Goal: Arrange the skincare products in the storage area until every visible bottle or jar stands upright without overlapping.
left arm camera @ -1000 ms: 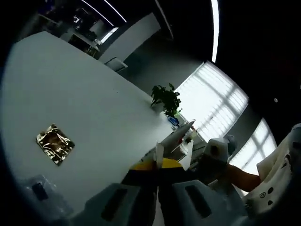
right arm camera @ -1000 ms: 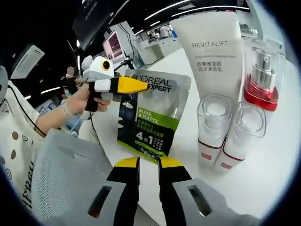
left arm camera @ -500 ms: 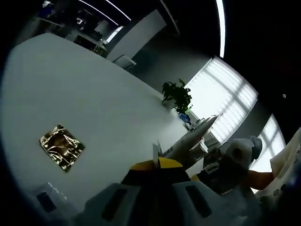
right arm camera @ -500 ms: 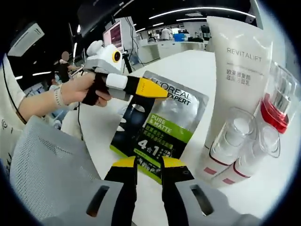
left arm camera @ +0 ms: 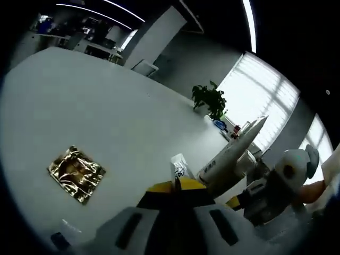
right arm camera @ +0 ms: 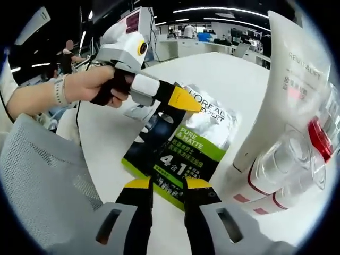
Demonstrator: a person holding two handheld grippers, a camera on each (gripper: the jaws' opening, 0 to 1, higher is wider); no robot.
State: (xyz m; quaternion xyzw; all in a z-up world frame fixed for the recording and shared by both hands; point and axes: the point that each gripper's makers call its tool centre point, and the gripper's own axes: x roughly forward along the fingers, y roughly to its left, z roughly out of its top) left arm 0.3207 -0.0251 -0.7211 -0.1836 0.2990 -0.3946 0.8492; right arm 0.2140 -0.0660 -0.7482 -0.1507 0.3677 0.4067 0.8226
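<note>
A grey, black and green L'Oreal sachet (right arm camera: 183, 146) hangs tilted over the white table (right arm camera: 223, 74). My left gripper (right arm camera: 186, 100) is shut on its top corner. In the left gripper view that gripper (left arm camera: 175, 186) shows shut jaws, with the sachet's pale edge (left arm camera: 178, 169) sticking up between them. My right gripper (right arm camera: 168, 186) stands open by a narrow gap, and the sachet's lower edge lies in that gap. A white Revitalift tube (right arm camera: 287, 90) stands upright at the right. Beside it stand two clear-capped bottles (right arm camera: 276, 164) and a red pump bottle (right arm camera: 321, 139).
A gold foil packet (left arm camera: 77, 173) lies flat on the table (left arm camera: 106, 106) at the left. The white tube (left arm camera: 228, 155) and my right gripper (left arm camera: 236, 202) come in from the right. A grey mesh surface (right arm camera: 42, 175) is at the near left. A potted plant (left arm camera: 210, 99) stands at the far edge.
My left gripper has carried the sachet closer to the tube. The right gripper view has closed in on the sachet's lower edge, and its jaws stand slightly wider apart.
</note>
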